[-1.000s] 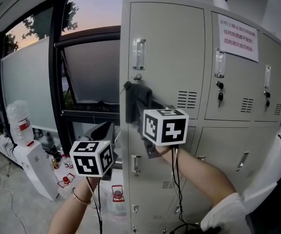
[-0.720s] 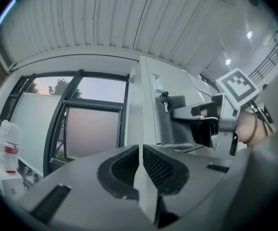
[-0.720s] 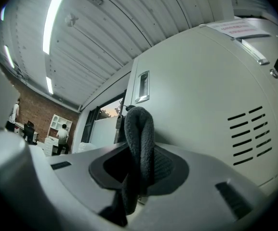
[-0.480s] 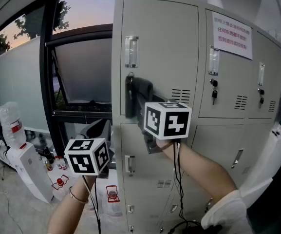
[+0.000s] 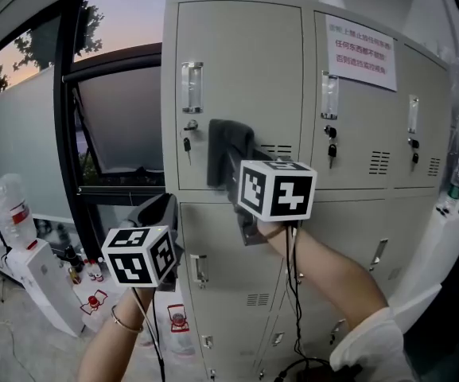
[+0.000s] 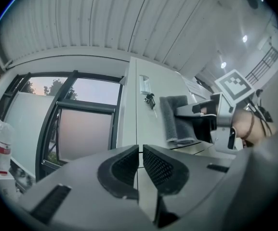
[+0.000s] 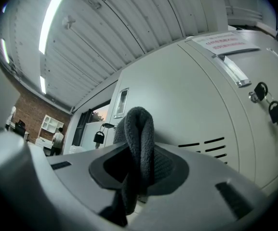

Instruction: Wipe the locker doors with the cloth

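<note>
A folded dark grey cloth (image 5: 223, 148) is pressed flat on the upper-left locker door (image 5: 245, 62), just right of its key (image 5: 186, 142) and beside the vent slots. My right gripper (image 5: 231, 165) is shut on the cloth (image 7: 138, 129), which bulges out between the jaws of the right gripper (image 7: 139, 163). My left gripper (image 5: 162, 213) hangs lower, off the left edge of the lockers, shut with nothing in it. In the left gripper view the left gripper (image 6: 140, 160) points at the door edge, with the cloth (image 6: 175, 120) beyond.
The grey lockers have clear handles (image 5: 189, 86), keys in the locks and a paper notice (image 5: 359, 52) on the middle door. A dark-framed window (image 5: 126, 118) is to the left, and a water dispenser (image 5: 22, 245) stands on the floor. A white unit (image 5: 444, 245) stands at the right.
The right gripper has slid the cloth rightward across the upper-left door, from over the lock to beside the vents, uncovering the key. The left gripper stayed low.
</note>
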### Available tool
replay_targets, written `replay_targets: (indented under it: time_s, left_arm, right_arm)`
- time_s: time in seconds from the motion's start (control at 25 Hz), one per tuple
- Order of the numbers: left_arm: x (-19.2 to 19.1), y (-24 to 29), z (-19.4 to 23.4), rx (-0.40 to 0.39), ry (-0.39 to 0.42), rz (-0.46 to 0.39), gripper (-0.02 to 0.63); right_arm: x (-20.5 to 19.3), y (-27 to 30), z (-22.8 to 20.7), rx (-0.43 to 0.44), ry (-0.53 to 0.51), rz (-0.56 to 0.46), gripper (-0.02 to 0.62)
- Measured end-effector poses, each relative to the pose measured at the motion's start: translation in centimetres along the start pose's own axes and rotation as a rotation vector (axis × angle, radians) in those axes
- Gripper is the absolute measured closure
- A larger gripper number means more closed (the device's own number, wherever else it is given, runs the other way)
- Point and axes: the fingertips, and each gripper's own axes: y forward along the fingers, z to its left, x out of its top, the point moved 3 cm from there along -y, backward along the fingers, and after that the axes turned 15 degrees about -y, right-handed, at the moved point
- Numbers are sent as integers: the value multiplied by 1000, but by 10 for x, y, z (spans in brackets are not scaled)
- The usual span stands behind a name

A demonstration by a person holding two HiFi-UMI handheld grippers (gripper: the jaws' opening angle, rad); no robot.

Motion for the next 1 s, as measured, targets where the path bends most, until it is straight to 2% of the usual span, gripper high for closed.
replay_targets:
  time_s: [1.0]
  left_arm:
    - [-30,29,-83,-147,-43,34,580]
  right_arm:
    - [-28,-71,-105,-179,-14,56,520]
